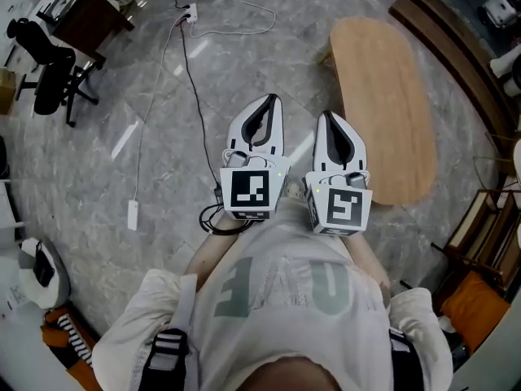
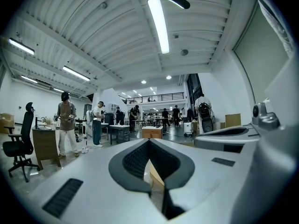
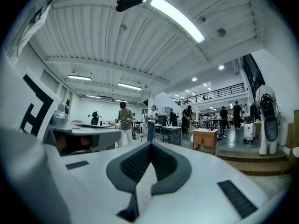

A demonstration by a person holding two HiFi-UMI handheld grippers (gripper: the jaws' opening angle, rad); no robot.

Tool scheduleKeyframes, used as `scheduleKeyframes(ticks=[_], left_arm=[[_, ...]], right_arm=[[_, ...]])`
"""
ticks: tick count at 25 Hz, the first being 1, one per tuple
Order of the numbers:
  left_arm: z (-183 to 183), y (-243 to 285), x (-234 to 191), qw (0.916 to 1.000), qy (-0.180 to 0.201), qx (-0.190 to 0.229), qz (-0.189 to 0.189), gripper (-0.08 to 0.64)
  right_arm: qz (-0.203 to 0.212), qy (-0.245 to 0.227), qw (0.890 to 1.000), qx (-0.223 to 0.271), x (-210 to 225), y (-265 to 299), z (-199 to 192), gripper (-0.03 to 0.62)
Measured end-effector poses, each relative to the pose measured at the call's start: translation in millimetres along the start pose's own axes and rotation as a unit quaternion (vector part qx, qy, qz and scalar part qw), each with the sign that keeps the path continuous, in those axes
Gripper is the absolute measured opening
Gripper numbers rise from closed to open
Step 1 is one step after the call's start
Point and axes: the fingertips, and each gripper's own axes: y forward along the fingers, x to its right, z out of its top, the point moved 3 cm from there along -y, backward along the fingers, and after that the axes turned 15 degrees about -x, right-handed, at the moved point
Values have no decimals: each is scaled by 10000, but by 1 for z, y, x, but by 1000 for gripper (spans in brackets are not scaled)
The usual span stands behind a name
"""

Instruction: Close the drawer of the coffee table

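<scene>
Both closed: left gripper [image 1: 273, 98], right gripper [image 1: 327, 115]; coffee table [image 1: 383, 104] apart, right of jaws.

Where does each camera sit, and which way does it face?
Head view: on the person's head, looking steeply down at floor, coffee table, shirt, left claw and right claw.
Left gripper view: on the left claw, level into a hall; own jaws shut.
Right gripper view: on the right claw, level too; own jaws shut.
Shared: both gripper views see the same wooden cabinet.
</scene>
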Motion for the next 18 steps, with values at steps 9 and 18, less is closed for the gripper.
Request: scheduleKeyframes(ticks=[9,18], left_arm=[[-3,-9,13,10000,44,-5,-30,9],[-3,-15,19,10000,11,26,4,9]], right_arm=[[-24,-21,9999,111,5,-14,-2,6],[-28,-63,9998,187,12,-23,-1,6]])
